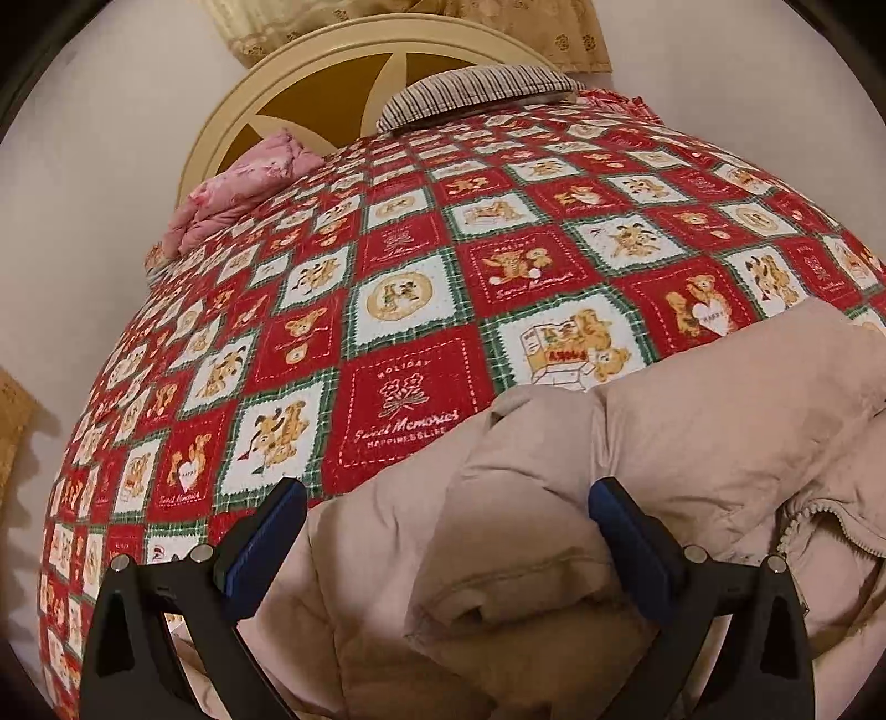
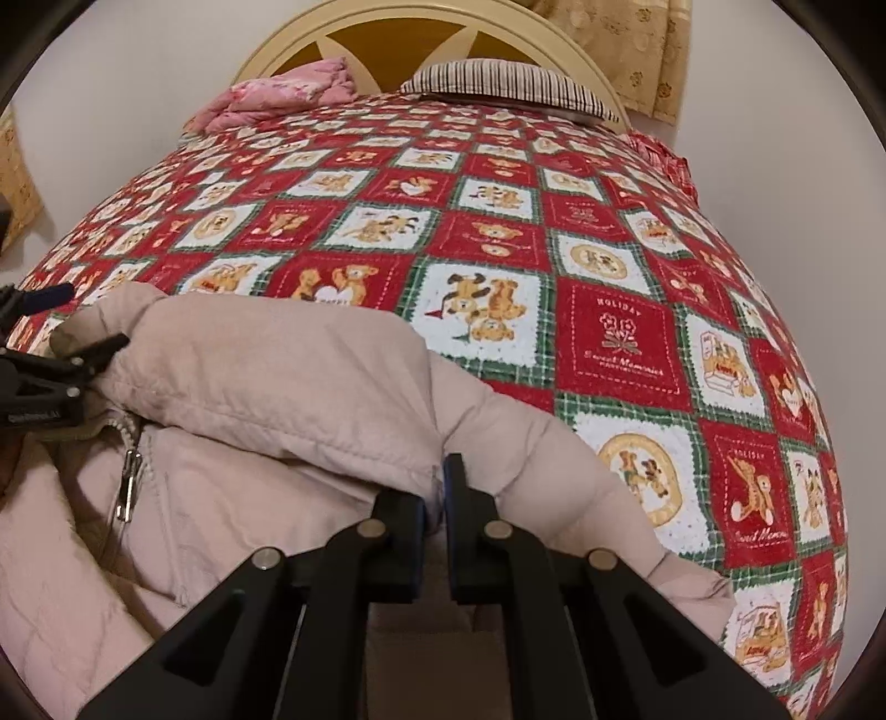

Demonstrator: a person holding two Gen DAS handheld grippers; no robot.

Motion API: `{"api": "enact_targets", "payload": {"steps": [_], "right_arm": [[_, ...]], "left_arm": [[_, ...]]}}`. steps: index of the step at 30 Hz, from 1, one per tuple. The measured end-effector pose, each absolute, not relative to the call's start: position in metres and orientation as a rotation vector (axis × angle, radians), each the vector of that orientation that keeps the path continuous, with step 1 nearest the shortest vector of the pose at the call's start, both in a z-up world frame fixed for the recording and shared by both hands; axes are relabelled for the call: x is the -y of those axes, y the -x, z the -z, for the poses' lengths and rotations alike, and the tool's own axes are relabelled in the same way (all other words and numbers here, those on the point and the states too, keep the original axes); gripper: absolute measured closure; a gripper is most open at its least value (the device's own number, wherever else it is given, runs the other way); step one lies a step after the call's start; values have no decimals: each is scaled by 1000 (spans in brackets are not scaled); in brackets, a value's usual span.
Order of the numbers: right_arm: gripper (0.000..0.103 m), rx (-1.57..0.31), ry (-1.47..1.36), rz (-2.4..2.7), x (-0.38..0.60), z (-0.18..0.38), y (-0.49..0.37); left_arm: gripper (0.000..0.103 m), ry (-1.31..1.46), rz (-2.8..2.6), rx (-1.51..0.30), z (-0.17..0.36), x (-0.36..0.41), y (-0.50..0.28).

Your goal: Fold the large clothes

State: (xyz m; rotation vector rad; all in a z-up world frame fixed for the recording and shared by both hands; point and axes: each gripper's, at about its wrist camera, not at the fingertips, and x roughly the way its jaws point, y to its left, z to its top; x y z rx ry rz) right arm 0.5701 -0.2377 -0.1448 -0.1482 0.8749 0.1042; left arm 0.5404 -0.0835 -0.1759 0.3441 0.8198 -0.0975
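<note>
A beige puffer jacket [image 1: 692, 421] lies bunched at the near edge of the bed, its zipper [image 2: 128, 487] showing in the right wrist view. My left gripper [image 1: 446, 495] is open wide, and a padded fold of the jacket lies between and below its blue pads [image 1: 288, 515] without touching them. My right gripper [image 2: 440, 482] is shut on a fold of the jacket [image 2: 277, 376], which bulges out on both sides of the pinch. In the right wrist view the left gripper [image 2: 83, 318] shows at the far left, over the jacket's far corner.
The bed carries a red, white and green teddy-bear quilt [image 1: 410, 310]. At the head are a cream headboard [image 1: 310, 72], a folded pink blanket [image 1: 238, 183] and a striped pillow [image 1: 476, 91]. A beige curtain [image 2: 637, 50] hangs behind. The quilt drops away at left and right.
</note>
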Motion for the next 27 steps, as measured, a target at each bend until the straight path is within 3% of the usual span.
{"api": "enact_targets", "payload": {"steps": [1,3,4,5,7,11,16,20,22,27], "right_arm": [[93,-859,138,-101,240,138,-566],[75,-836,82,-102,247,118,-555],[50,-812,50,-108,249,105,-551],[35,-778,25,-109,251,95,-548],[36,-714,11,-80,245,73,-551],[59,-751,-56,-151,213,71,-603],[62,-948,15,-175,181,132,-632],[64,-922,79,-179,179,150,-608],[64,-925,53,-183,184,150,-602],[65,-930,77,-170,185,149,-600]], "left_arm": [[1,-343,96,-816,176,83,-540],[1,-337,93,-810,179,84,-541],[1,-332,94,-807,178,83,-540],[1,-331,92,-805,178,83,-540],[1,-335,88,-799,179,83,-538],[1,-348,79,-792,177,85,-536],[1,-265,124,-680,140,77,-518],[1,-140,236,-547,94,84,-514],[1,-143,291,-597,99,99,-528],[1,-261,224,-862,169,112,-556]]}}
